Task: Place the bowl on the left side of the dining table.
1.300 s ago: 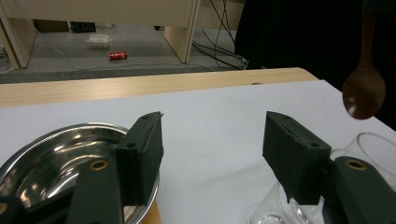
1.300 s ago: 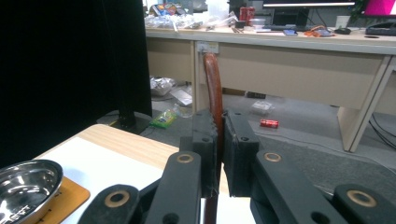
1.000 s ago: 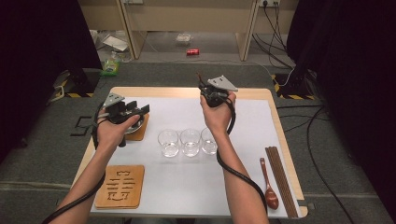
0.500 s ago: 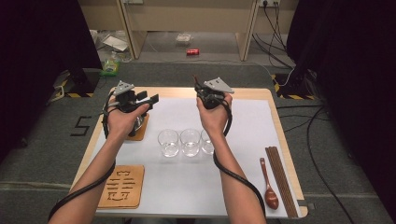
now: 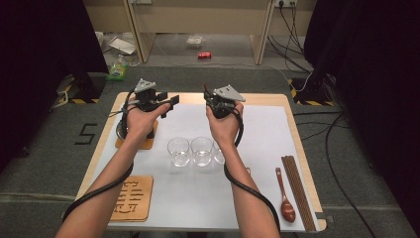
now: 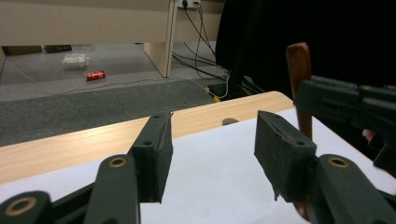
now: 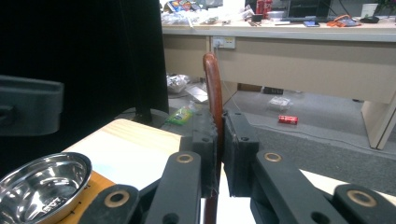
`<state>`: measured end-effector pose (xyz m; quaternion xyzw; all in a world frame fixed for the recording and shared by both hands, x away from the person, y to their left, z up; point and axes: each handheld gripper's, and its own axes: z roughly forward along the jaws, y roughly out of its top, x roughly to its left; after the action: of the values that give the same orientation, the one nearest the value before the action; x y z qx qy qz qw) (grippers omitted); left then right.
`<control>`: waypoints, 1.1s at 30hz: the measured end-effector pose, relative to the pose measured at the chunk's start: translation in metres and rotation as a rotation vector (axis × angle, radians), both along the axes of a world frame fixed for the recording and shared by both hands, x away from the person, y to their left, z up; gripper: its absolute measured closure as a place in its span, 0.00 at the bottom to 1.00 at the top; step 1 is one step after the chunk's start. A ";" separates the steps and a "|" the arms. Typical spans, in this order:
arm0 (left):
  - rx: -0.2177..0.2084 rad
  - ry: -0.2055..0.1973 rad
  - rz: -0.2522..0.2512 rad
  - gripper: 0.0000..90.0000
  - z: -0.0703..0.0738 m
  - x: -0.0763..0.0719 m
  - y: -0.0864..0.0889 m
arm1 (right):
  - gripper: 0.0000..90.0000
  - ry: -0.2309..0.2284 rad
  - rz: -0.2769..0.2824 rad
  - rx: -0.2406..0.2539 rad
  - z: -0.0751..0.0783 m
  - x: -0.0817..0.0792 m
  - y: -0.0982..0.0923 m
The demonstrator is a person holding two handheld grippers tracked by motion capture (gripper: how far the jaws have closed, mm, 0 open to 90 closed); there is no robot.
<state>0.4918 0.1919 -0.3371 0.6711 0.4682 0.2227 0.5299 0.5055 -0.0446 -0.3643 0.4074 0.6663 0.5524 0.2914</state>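
Clamping a slim reddish-brown wooden utensil handle [image 7: 214, 88] between its two black jaws, the right gripper [image 5: 221, 103] is held above the far middle of the counter [image 5: 262, 99], the handle standing upright past the jaw tips; what the handle ends in is hidden. The left gripper [image 5: 156, 101] hangs to its left over the far left part of the counter, jaws spread wide apart with nothing between them, pointing toward the right gripper. Below the left hand [image 5: 138, 121], a shiny steel bowl [image 7: 39, 182] sits on a square wooden coaster [image 5: 146, 144]. Nearer the person, three clear glasses [image 5: 202, 150] stand side by side in a row on the white mat [image 5: 267, 144]. A second coaster with a carved pattern [image 5: 131, 198] lies at the near left corner. At the near right, a wooden spoon [image 5: 285, 196] lies just beside a set of dark chopsticks [image 5: 296, 191].
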 end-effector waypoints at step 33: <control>-0.071 0.027 -0.041 0.52 0.015 0.025 -0.049 | 0.94 0.033 0.032 0.029 -0.011 -0.004 0.011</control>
<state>0.5166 0.1427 -0.3221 0.6644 0.4689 0.1859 0.5515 0.5013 -0.0339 -0.3749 0.4098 0.6695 0.5597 0.2655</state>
